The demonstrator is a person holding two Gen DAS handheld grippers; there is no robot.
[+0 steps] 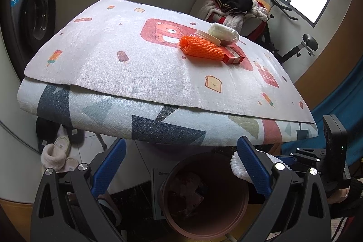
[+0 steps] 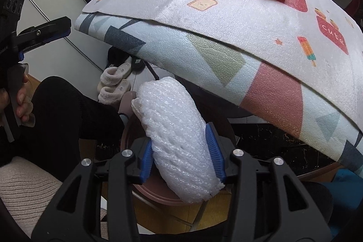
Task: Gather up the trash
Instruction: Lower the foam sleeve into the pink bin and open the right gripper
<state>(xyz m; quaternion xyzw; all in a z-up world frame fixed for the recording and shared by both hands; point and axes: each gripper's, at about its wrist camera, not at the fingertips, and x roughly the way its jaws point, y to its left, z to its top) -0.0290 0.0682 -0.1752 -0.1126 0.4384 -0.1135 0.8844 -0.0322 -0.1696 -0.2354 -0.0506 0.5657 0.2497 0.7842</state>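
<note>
Jaws flank white foam net (image 2: 177, 137) over bin (image 1: 204, 196), under table edge (image 2: 226, 74).

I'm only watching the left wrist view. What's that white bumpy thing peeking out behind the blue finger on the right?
Observer: A white foam net, the fruit-sleeve kind. It sits between the right gripper's blue pads, which touch both its sides.
Operator: Is it over the bin yet?
Observer: Seen from the right wrist, the brown bin's rim curves right behind it, so it looks so.
Operator: And who carries my camera?
Observer: A person's hand grips the handle of the left gripper.
</note>
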